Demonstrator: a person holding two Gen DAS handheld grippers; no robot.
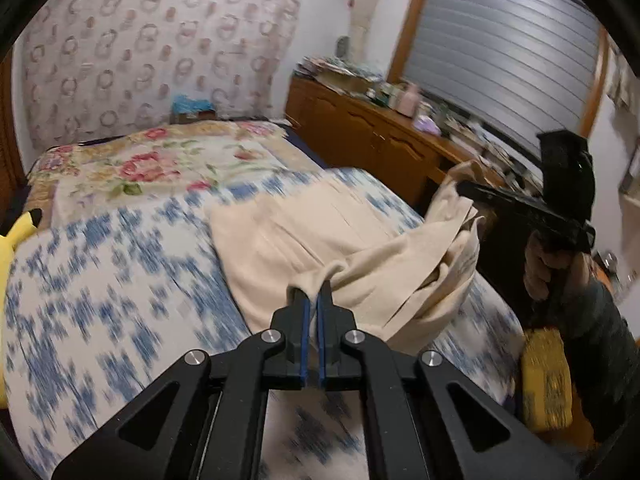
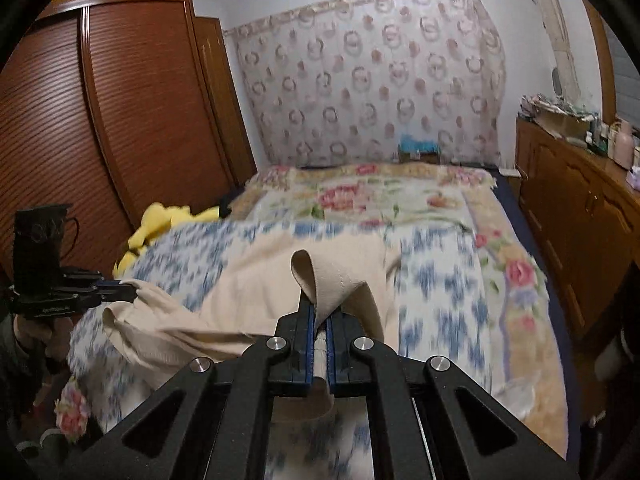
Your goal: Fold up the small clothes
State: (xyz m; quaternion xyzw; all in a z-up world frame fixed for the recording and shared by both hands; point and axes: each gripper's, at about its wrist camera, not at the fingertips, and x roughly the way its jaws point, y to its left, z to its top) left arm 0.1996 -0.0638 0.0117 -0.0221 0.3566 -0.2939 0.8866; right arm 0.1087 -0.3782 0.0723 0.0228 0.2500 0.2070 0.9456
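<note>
A cream garment (image 1: 304, 240) lies on the blue-and-white bed cover, its near edge lifted. My left gripper (image 1: 313, 294) is shut on one corner of the garment. In the left wrist view the right gripper (image 1: 464, 188) holds the other corner at the bed's right edge. In the right wrist view my right gripper (image 2: 319, 312) is shut on a fold of the cream garment (image 2: 248, 280), which loops up between the pads. The left gripper (image 2: 134, 290) shows at the left, shut on the far corner.
A bed with a blue-patterned cover (image 1: 100, 272) and a floral blanket (image 2: 380, 196) behind it. A yellow plush toy (image 2: 160, 220) lies at the bed's left side. A wooden wardrobe (image 2: 120, 120) stands left, a cluttered wooden sideboard (image 1: 380, 136) right. A yellow object (image 1: 546, 380) is beside the bed.
</note>
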